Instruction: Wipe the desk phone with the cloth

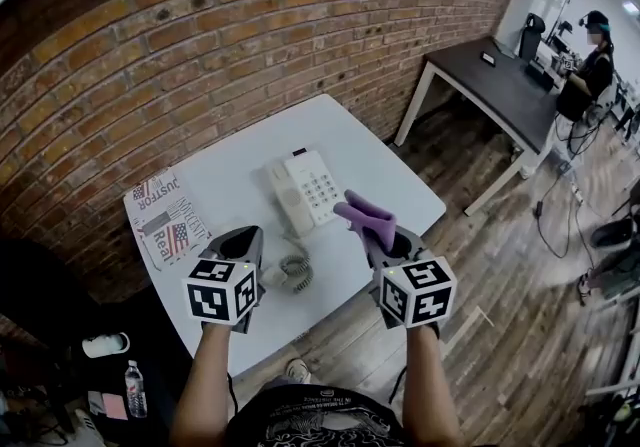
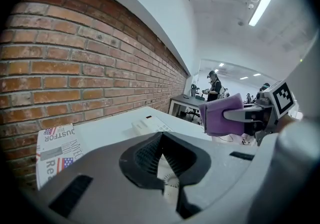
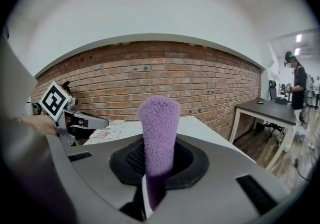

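Note:
A white desk phone (image 1: pixel 305 193) lies on the white table (image 1: pixel 240 160), its coiled cord (image 1: pixel 295 270) trailing toward the front edge. My right gripper (image 1: pixel 385 243) hovers just right of and in front of the phone, shut on a folded purple cloth (image 1: pixel 365 218) that sticks up past its jaws (image 3: pixel 159 133). My left gripper (image 1: pixel 242 238) hangs over the cord, left of the phone, jaws together with nothing held. From the left gripper view the phone (image 2: pixel 150 124) lies ahead and the cloth (image 2: pixel 220 115) shows at the right.
A newspaper (image 1: pixel 168 220) lies on the table's left end against the brick wall (image 1: pixel 200 35). A dark table (image 1: pixel 505 85) and a person (image 1: pixel 592 65) are at the far right. A water bottle (image 1: pixel 135 390) stands on the floor at lower left.

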Demonstrator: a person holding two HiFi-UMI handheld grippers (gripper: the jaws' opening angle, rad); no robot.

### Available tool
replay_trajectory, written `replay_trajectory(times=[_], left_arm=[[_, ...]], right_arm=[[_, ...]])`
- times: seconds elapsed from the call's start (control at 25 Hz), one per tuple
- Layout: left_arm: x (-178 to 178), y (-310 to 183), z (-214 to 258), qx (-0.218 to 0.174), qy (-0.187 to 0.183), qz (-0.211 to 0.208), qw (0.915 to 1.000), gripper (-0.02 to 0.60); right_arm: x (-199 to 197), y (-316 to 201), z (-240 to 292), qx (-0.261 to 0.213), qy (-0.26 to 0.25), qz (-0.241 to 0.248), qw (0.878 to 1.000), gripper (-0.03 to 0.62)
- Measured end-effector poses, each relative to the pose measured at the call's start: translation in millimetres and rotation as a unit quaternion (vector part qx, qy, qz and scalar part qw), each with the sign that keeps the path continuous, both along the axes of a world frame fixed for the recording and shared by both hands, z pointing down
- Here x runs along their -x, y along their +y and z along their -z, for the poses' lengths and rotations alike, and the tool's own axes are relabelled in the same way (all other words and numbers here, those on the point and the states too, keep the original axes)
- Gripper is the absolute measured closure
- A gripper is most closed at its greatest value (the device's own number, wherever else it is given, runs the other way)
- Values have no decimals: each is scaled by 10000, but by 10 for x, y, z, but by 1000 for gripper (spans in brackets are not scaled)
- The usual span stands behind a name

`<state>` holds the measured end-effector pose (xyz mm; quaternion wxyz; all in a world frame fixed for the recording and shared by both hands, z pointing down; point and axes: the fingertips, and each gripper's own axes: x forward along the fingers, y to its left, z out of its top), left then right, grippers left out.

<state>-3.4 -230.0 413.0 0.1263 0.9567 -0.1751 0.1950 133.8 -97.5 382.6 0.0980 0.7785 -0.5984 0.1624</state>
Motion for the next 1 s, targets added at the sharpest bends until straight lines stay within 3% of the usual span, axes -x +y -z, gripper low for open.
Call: replay_trajectory(times=[0.52, 1.0], left_arm=[[-353, -285, -115, 37, -109, 213, 9997, 575], [-812, -590, -235, 51, -305, 1424, 9893, 575]], right_arm=[[-527, -416, -78, 59, 65, 281, 9996, 548], [-1352, -1119, -258, 147, -92, 1376, 9903, 548]])
